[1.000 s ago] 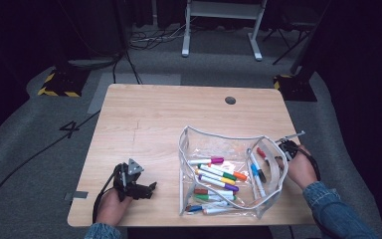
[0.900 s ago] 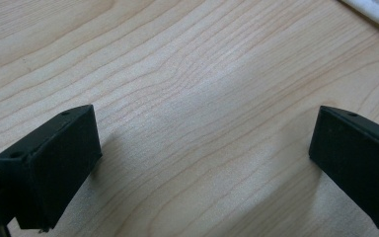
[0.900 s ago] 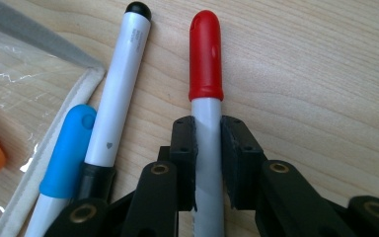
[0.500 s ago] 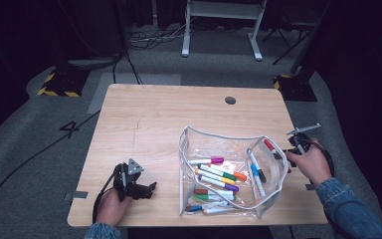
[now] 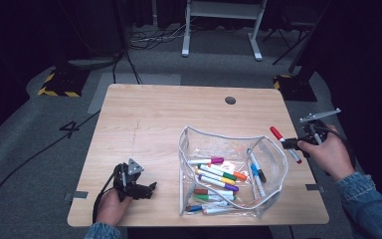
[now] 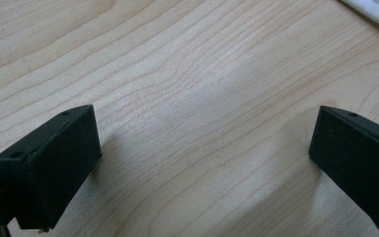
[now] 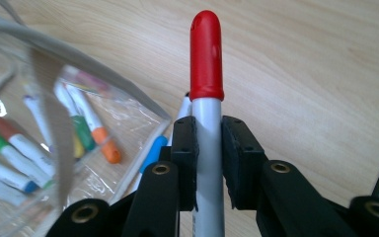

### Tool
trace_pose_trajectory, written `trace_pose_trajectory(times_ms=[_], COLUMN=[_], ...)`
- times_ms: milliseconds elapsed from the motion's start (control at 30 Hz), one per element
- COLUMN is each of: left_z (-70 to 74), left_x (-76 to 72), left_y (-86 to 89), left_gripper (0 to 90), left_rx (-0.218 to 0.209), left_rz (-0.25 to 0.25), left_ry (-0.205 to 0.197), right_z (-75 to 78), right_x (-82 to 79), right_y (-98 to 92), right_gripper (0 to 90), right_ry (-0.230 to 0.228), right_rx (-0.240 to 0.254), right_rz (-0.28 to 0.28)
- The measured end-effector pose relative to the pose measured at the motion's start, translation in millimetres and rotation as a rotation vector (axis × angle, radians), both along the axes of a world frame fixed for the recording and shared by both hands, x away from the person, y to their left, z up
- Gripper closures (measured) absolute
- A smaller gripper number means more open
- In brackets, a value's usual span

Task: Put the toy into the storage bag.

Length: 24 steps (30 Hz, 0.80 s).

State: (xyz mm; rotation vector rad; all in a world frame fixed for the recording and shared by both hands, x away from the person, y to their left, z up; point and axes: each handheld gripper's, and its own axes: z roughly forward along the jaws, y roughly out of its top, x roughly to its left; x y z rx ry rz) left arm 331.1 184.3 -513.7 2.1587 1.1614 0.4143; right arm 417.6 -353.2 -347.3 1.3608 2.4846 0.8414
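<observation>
The red-capped marker (image 7: 207, 98) sits clamped in your right hand-held gripper (image 5: 294, 144), pads pressing on its white barrel just below the cap. In the high view the red-capped marker (image 5: 284, 143) is off the tabletop (image 5: 159, 119), just beyond the right end of the clear pouch (image 5: 273, 169), its long axis slanting with the red cap up and toward the table's far side and its other end down toward you. Your right hand (image 5: 328, 154) is raised at the table's right edge. Inside the pouch lie more markers (image 5: 216, 174). Your left hand-held gripper (image 5: 138, 189) rests low by the near left corner, jaws wide apart over bare wood.
</observation>
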Motion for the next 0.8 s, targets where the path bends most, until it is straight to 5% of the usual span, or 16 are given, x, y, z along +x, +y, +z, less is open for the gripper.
trace_pose_trajectory(times_ms=[400,800], left_z=[0.0,0.0], left_x=[0.0,0.0], left_y=[0.0,0.0], left_gripper=[0.0,0.0], left_rx=[0.0,0.0], left_rz=[0.0,0.0], left_ry=[0.0,0.0], right_z=[54.9,73.6], right_x=[-18.2,-39.2], right_y=[30.7,75.5], right_gripper=[77.2,77.2], right_ry=[-0.079,-0.106], right_rx=[0.01,0.01], right_rz=[0.114,0.291])
